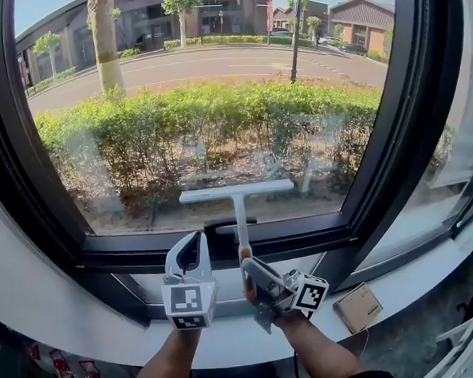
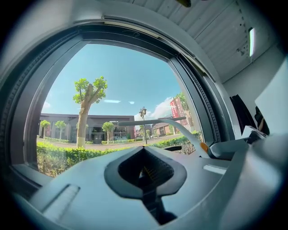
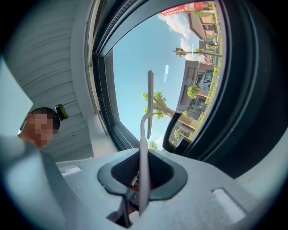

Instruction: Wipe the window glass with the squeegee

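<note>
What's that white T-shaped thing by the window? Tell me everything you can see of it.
It is a white T-shaped squeegee, plastic by the look: a long flat bar on a thin stem with an orange band low down. It stands upright, bar level, before the lower window glass. The right claw is shut on its stem.

The squeegee (image 1: 237,194) stands upright before the window glass (image 1: 136,110), blade across the lower pane, handle down in the right gripper (image 1: 246,265); the left gripper (image 1: 194,247) is just left of the right one; a cardboard box (image 1: 357,306) lies on the sill (image 1: 60,315), further right.
</note>
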The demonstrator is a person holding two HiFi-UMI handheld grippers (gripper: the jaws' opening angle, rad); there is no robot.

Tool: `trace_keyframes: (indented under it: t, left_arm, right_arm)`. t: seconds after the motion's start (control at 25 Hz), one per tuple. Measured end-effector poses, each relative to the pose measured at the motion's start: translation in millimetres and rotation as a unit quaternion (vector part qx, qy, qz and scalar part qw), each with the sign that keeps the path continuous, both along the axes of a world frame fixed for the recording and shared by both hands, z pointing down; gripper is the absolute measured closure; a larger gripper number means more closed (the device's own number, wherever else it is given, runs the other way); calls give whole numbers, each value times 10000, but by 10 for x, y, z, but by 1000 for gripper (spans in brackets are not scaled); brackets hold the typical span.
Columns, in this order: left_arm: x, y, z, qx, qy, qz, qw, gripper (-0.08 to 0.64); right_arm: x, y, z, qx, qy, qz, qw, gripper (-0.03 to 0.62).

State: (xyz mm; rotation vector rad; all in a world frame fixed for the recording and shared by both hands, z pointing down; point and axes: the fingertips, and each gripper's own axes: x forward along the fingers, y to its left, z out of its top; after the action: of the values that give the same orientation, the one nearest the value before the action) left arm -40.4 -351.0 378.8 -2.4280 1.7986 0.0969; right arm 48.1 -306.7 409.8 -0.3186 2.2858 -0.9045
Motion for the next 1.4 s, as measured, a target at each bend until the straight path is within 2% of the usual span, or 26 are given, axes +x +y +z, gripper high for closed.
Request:
trace_keyframes:
  t: [0.32,0.56,0.72,1.0,1.12,1.4]
  left_arm:
    - [110,-50,292,-275,48,67,9996,546]
    - [169,-80,403,-394,42,88,9992,546]
    - [168,-69,341,-328,54,58,9994,546]
    - [233,-38,0,51,-60,25,10000,546]
    - [304,-34,-229,316,-277,27,9991,546]
    - [540,2,-894,933,-399,-32,9948,546]
  right_arm:
    - [96,27,386,-319,158,44,9994,543]
    - [93,39,476,-379,171,-34,9991,543]
    - [112,78,455,-295,267,7,9992,546]
    - [266,134,112,99,95,-17,9999,546]
    - [372,91,-180,450,48,-42,9990,546]
    - [675,-37,-1002,1315,63,-20,9913,546]
